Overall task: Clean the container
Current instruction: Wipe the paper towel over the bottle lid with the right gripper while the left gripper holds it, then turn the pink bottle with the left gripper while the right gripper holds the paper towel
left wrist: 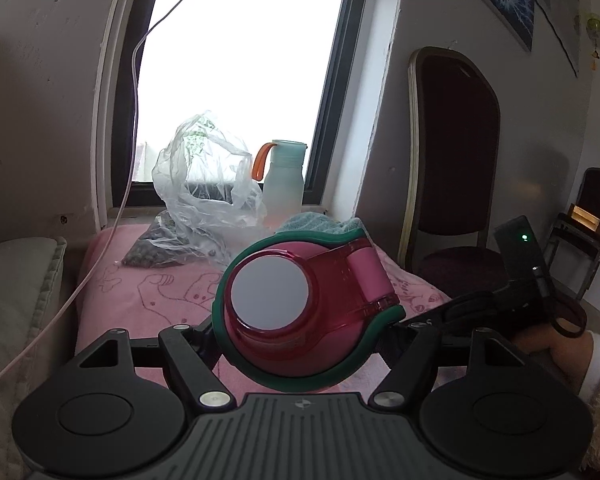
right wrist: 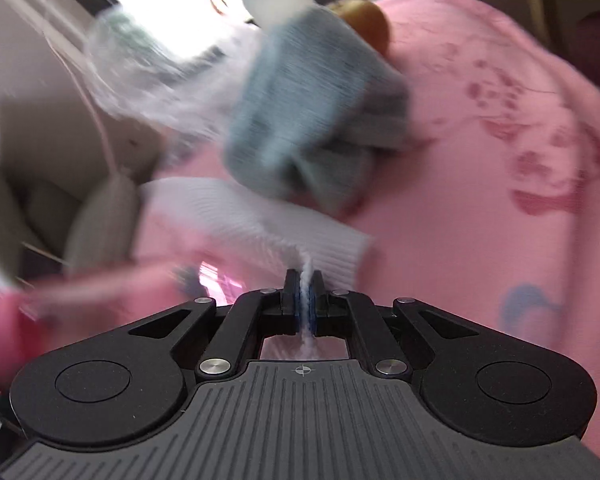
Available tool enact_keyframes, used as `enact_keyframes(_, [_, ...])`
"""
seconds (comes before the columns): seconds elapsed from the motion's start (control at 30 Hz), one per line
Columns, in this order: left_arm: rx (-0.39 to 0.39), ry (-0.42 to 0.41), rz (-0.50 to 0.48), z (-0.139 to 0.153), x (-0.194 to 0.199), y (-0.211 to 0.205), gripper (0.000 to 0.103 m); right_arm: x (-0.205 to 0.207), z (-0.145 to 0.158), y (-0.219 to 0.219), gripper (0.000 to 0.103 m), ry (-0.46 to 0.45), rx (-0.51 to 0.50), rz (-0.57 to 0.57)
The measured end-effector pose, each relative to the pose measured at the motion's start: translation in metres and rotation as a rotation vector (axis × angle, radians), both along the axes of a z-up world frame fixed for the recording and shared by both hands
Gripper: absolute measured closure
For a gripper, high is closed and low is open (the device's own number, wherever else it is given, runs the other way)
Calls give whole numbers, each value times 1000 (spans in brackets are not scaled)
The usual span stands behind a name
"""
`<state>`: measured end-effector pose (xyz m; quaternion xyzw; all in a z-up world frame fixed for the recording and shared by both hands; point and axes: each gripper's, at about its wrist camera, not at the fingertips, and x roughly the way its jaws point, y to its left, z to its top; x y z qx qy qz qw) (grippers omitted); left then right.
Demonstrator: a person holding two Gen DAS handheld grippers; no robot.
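A pink translucent container (left wrist: 300,312) with a dark green rim is tipped on its side, its pale round base facing the camera. My left gripper (left wrist: 306,322) is shut on it, with the fingers pressing its sides. In the right wrist view, which is motion-blurred, my right gripper (right wrist: 305,292) is shut on a white ribbed cloth (right wrist: 260,216). The cloth hangs forward over the pink tablecloth (right wrist: 480,200). A blurred pink shape (right wrist: 4,320) at the lower left may be the container. The hand (left wrist: 560,344) holding the right gripper shows at the right edge of the left wrist view.
On the pink-covered table stand a crumpled clear plastic bag (left wrist: 204,184), a pale teal bottle (left wrist: 284,180) with an orange strap, and a blue-grey towel (right wrist: 312,128) in front of a round yellowish fruit (right wrist: 368,20). A dark chair (left wrist: 456,168) stands right. A cushion (left wrist: 16,280) lies left.
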<state>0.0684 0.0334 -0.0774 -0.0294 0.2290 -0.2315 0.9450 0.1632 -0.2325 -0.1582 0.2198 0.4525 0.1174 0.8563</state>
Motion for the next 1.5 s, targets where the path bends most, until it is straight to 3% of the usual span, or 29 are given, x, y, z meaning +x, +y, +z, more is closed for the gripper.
enact_keyframes(0.17, [49,12,-5,6,10,-14,32,-20,11,-11,98,-125,-139,13])
enact_keyframes(0.27, [84,32,-9,14,22,-25,32,-36,18,-23,98,-230,-119,-22])
enact_keyframes(0.43, [120,91,6,26,52,-45,32,-44,18,-50,98,-305,67,-166])
enact_keyframes(0.77, [210,115,33,26,72,-86,31,-39,12,-55,97,-286,138,-193])
enact_keyframes(0.9, [221,112,126,23,68,-102,22,-40,11,-57,97,-287,156,-200])
enact_keyframes(1.03, [169,117,279,22,63,-117,16,-42,10,-60,97,-293,171,-206])
enact_keyframes(1.17, [132,117,425,24,60,-132,16,-43,10,-60,96,-298,179,-208])
enact_keyframes(1.23, [154,121,452,24,63,-137,19,-44,9,-60,96,-298,180,-209])
enact_keyframes(1.27, [178,123,458,24,65,-138,23,-44,9,-60,96,-298,181,-209])
enact_keyframes(1.3, [199,125,460,24,66,-138,33,-44,9,-61,96,-298,181,-210])
enact_keyframes(1.5, [167,129,266,25,62,-103,33,-45,9,-62,96,-297,187,-215])
